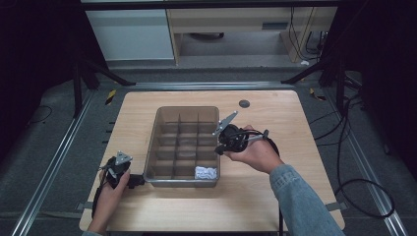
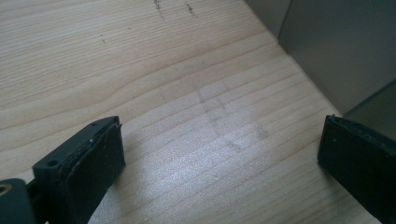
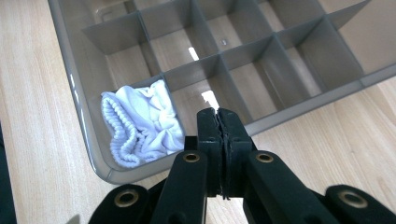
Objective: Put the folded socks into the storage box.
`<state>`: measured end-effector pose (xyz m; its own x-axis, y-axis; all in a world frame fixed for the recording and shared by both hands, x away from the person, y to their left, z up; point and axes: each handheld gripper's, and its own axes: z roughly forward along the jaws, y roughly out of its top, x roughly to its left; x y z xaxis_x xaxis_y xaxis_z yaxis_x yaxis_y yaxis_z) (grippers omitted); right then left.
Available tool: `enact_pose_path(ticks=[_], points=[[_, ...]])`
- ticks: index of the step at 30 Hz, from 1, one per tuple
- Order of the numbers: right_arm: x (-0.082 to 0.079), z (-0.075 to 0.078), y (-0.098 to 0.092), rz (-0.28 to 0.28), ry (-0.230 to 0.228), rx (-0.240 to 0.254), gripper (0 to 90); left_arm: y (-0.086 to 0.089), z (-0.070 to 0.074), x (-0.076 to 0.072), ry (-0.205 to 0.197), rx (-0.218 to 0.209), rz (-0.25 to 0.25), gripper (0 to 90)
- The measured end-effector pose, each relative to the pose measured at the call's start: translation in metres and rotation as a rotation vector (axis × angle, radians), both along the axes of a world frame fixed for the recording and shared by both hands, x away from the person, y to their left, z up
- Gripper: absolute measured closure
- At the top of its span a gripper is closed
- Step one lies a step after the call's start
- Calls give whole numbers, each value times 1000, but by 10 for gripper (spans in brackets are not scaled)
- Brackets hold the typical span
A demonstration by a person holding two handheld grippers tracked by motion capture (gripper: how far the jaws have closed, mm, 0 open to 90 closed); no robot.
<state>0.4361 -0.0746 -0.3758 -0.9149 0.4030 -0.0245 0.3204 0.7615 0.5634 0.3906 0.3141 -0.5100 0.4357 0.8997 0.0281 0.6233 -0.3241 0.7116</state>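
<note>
Your right gripper [image 3: 219, 122] hangs above the near right edge of the grey divided tray [image 1: 151, 147], its jaws pressed flat together with nothing between them. In the high view that same gripper [image 1: 220, 147] sits beside the tray's right wall, with your hand behind it.

The white cloth [image 3: 140, 123] lies bunched in the tray's near right corner compartment, and in the high view it shows as a pale lump [image 1: 205, 172] against the near wall. The other compartments in sight look empty.

Your left gripper [image 2: 219, 154] is spread wide and holds nothing; it points down at the bare wooden table [image 2: 140, 70] just left of the tray's near left corner. In the high view it rests there [image 1: 136, 180], right by that corner; whether it touches the tray you cannot tell.

Judge the cloth as light, soft and limp. It should crush and fold under the pads rather than resist, and it will likely drape and trail if you lift it. The ribbed, thicker hem [image 3: 114, 133] along its edge looks like the firmest place to pinch; the loose middle folds would probably slip out. It fills its compartment snugly, so come straight down from above between the dividers.
</note>
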Motion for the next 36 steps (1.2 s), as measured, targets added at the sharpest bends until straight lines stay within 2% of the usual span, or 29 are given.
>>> enact_pose_path(ticks=[4,22,27,36], points=[[1,3,-6,-11,-14,19,882,0,0,0,0,1,0,0],[6,12,-37,-123,-59,90,837,0,0,0,0,0,-2,0],[9,13,-50,-181,-80,102,714,0,0,0,1,3,-3,0],[16,11,-70,-294,-128,104,416,0,0,0,1,2,-3,0]])
